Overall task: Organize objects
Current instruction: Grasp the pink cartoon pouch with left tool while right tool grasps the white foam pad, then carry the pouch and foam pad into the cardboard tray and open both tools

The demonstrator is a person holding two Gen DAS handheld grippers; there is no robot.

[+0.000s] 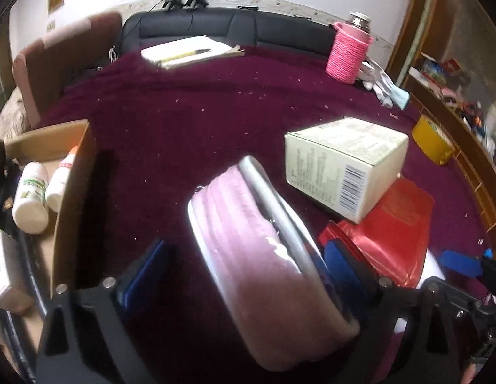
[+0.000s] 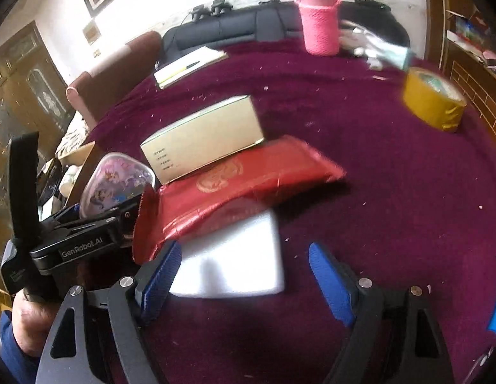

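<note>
Both sets of jaws apart: left gripper (image 1: 244, 275) straddles the pink pencil case (image 1: 248, 240) lying on the desk (image 1: 184, 121) right of the cardboard box (image 1: 72, 166), so centre, then clamp before lifting boxward.

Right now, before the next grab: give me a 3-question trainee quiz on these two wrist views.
1. True or false: the cream box rests partly on the red packet.
2. What lies inside the cardboard box at the left edge of the left wrist view? A) white bottles B) yellow tape roll C) pink-sleeved flask
3. Which gripper has the white block between its open fingers?

Key: 1 true; 2 A; 3 the right gripper.
</note>
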